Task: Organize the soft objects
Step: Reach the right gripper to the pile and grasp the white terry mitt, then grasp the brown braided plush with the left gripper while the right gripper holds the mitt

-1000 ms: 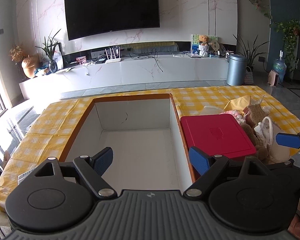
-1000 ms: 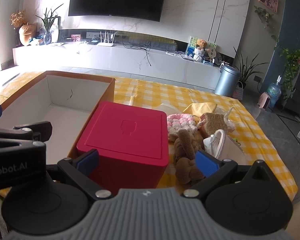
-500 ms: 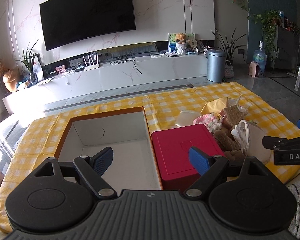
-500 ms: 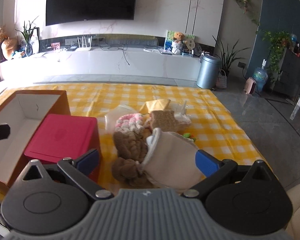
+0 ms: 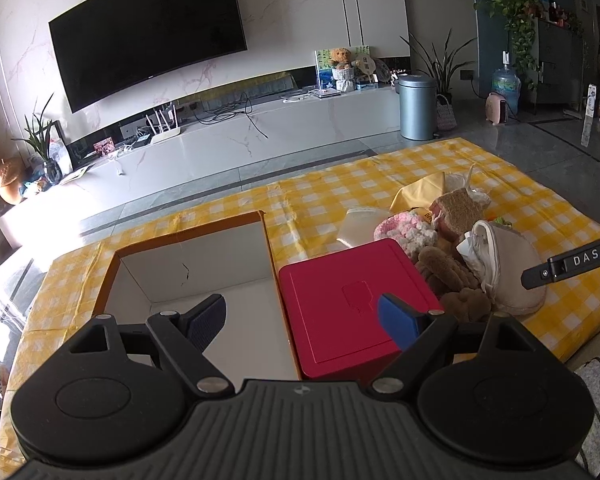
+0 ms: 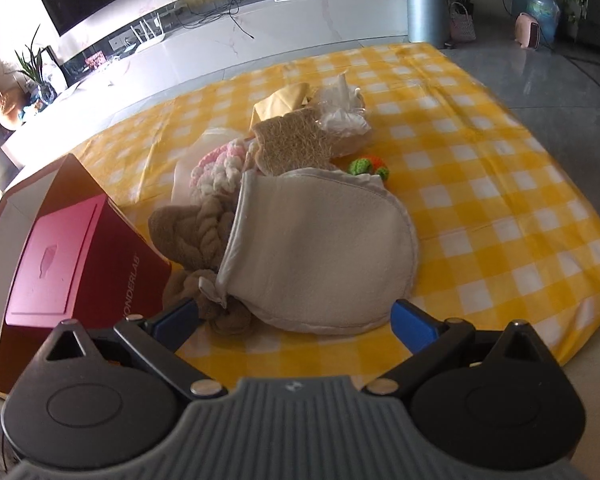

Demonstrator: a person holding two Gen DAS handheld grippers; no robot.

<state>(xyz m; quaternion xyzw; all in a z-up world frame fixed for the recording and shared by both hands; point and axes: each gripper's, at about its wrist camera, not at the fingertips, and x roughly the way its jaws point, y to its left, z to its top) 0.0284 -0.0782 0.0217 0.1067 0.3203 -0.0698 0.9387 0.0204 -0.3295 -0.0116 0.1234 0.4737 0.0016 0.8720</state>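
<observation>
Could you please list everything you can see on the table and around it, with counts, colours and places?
Cardboard box: one, open, white inside, table's left.
Red box: one, lid on, beside the cardboard box.
Cream mitt: one, before the right gripper.
Brown plush rope: one, between red box and mitt.
Pink-white knit: one, behind the rope.
Loofah pad: one, tan, behind the mitt.
Green-orange knit: one, right of the pad.
Checked cloth: one, yellow, covers the table.
Television: one, black, on the wall.
Bin: one, grey, on the floor.
Left gripper: open.
Right gripper: open.
</observation>
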